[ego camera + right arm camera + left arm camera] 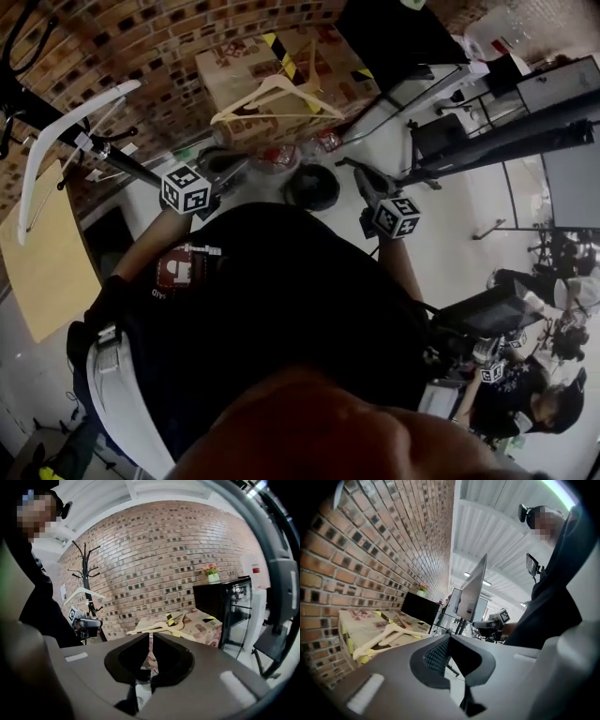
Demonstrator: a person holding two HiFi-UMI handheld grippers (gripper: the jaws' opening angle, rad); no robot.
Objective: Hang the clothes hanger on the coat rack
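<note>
Several pale wooden hangers point(277, 97) lie on a taped cardboard box point(234, 70) by the brick wall; they also show in the left gripper view as hangers point(389, 634) and in the right gripper view as hangers point(161, 624). A white hanger point(56, 141) hangs on the black coat rack point(28, 103), the rack point(86, 573) standing left of the box. My left gripper point(228, 172) is shut and empty, its jaws point(449, 638) closed tip to tip. My right gripper point(354, 169) holds nothing, and a thin slit shows between its jaws point(151, 637). Both are short of the box.
A black cabinet point(220, 604) with a flower pot point(213, 576) stands right of the box. A dark round stool point(312, 186) sits on the floor before me. Desks, monitors point(471, 592) and seated people fill the right side. A tan board point(47, 262) leans at the left.
</note>
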